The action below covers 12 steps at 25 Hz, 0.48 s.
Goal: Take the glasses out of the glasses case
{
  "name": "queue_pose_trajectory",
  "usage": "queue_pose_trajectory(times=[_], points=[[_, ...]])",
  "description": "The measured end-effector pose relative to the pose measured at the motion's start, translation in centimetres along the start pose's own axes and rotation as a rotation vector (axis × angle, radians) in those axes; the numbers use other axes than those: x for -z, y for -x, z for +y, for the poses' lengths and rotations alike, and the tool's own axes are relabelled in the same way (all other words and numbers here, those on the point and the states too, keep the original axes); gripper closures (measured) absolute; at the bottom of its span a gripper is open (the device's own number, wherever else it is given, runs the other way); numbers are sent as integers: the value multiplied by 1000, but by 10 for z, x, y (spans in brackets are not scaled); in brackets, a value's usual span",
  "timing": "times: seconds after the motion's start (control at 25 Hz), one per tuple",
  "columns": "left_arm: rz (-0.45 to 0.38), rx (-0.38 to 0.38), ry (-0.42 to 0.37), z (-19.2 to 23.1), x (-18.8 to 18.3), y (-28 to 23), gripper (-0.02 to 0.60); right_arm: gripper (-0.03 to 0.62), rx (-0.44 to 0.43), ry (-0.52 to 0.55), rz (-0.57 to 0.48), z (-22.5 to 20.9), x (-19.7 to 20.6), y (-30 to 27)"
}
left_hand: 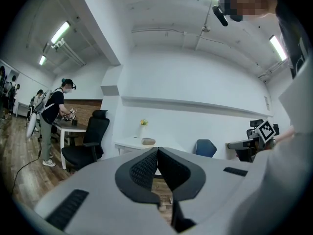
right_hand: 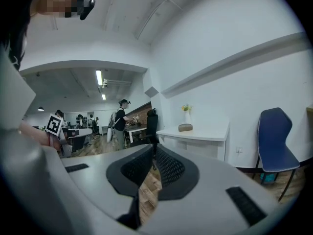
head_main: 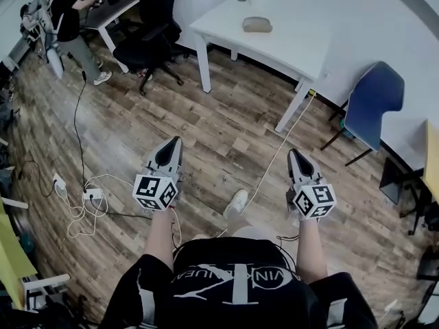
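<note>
A brownish glasses case [head_main: 257,25] lies closed on the white table [head_main: 295,33] at the far side of the room, well beyond both grippers. It also shows small in the left gripper view [left_hand: 148,141] and in the right gripper view [right_hand: 185,127]. My left gripper [head_main: 175,141] is held level over the wooden floor, its jaws together with nothing between them [left_hand: 157,150]. My right gripper [head_main: 295,153] is beside it at the same height, also shut and holding nothing [right_hand: 152,148]. No glasses are visible.
A blue chair [head_main: 374,101] stands right of the table and a black office chair [head_main: 154,26] to its left. A person [head_main: 65,19] works at another desk at the far left. Cables and a power strip [head_main: 82,204] lie on the floor to my left. A small vase with a flower [right_hand: 186,112] stands on the table.
</note>
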<state>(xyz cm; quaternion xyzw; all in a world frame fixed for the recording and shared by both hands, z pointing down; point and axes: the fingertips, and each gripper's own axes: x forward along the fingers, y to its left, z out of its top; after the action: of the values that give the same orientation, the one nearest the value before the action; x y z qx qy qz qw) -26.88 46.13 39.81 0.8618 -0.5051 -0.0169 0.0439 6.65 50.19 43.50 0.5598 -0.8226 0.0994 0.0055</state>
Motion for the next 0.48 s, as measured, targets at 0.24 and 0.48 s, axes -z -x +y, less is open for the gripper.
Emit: queue_pose_trajectory(times=[0.24, 0.48], points=[[31, 2, 19, 19, 4, -60, 566, 527, 3, -17, 10, -33, -14, -49], [45, 19, 19, 28, 2, -129, 566, 456, 4, -42, 29, -74, -21, -92]])
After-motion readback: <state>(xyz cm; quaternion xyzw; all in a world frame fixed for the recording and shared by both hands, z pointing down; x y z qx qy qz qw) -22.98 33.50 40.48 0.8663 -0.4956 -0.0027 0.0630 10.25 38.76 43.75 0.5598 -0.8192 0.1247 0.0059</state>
